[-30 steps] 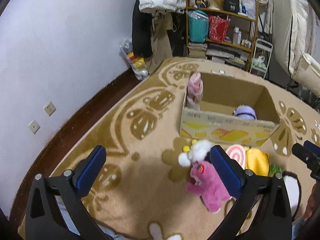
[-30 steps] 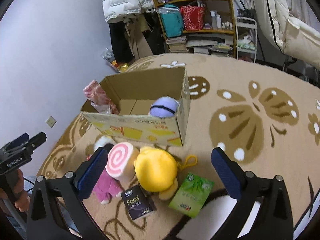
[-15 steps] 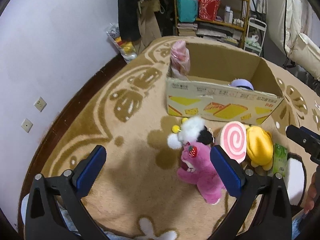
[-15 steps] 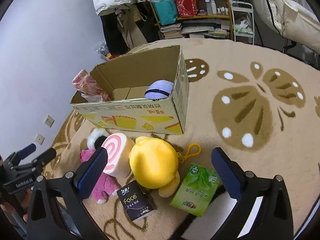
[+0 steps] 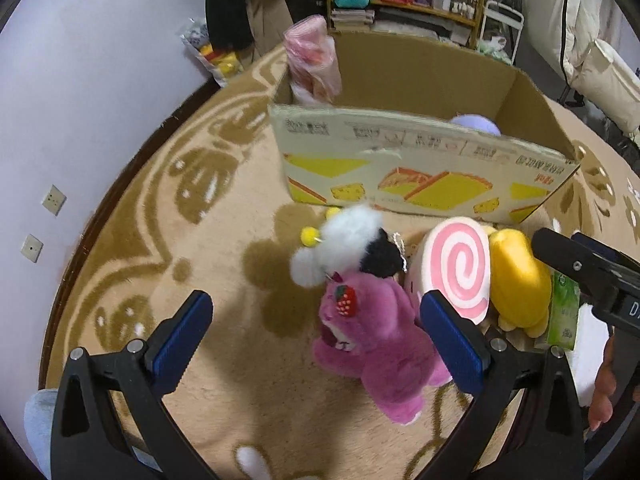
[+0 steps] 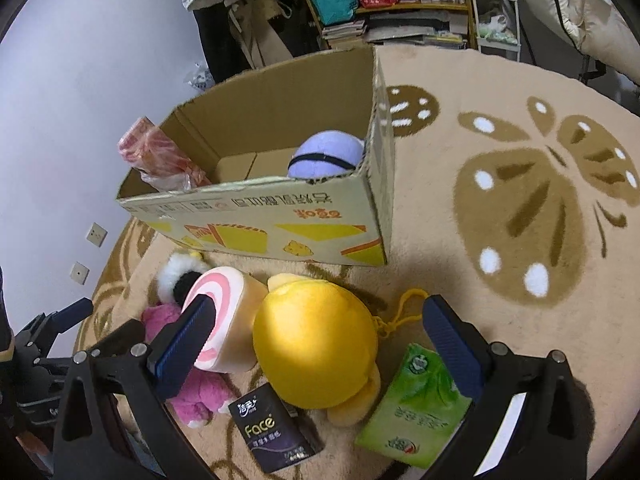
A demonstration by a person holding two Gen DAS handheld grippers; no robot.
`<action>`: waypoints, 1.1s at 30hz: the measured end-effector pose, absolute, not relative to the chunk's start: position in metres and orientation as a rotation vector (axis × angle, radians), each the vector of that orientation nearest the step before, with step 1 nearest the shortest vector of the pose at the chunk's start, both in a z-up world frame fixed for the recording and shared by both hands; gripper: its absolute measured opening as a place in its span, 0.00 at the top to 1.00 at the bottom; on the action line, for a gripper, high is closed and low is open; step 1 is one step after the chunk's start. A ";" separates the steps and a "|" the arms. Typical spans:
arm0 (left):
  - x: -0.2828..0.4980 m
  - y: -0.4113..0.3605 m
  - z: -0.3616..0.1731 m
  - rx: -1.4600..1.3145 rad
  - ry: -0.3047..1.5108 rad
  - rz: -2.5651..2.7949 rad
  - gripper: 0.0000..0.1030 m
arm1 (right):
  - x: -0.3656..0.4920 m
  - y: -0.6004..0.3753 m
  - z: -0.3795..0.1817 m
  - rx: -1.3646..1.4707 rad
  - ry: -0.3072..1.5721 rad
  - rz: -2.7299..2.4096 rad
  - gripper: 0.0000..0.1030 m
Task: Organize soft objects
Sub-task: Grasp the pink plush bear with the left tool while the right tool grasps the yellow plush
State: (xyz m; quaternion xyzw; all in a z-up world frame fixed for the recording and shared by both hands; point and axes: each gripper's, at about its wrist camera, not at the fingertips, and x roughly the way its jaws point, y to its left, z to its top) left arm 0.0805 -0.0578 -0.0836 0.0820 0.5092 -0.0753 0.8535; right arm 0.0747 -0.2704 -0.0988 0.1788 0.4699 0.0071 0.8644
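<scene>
Both grippers hang spread and empty, the left gripper (image 5: 316, 340) over the pink plush bear (image 5: 372, 344), the right gripper (image 6: 320, 340) over the yellow plush (image 6: 316, 344). The bear lies lengthwise, head toward the far cardboard box (image 6: 280, 224), beside the swirl-faced roll cushion (image 5: 460, 264). A purple ball (image 6: 326, 154) sits inside the box.

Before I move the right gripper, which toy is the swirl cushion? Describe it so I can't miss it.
Find the open cardboard box on the rug; a row of soft toys lies along its printed front. The swirl cushion sits between the pink plush bear and the round yellow plush. Only it has a flat pink-and-white spiral face.
</scene>
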 end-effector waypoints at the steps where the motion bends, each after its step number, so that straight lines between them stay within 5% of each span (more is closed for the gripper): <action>1: 0.081 -0.060 -0.087 0.176 1.080 -0.162 0.00 | 0.077 -0.270 -0.102 0.373 0.994 0.016 0.00; 33: 0.094 -0.073 -0.136 0.228 1.221 -0.202 0.00 | 0.098 -0.258 -0.140 0.367 1.144 0.028 0.00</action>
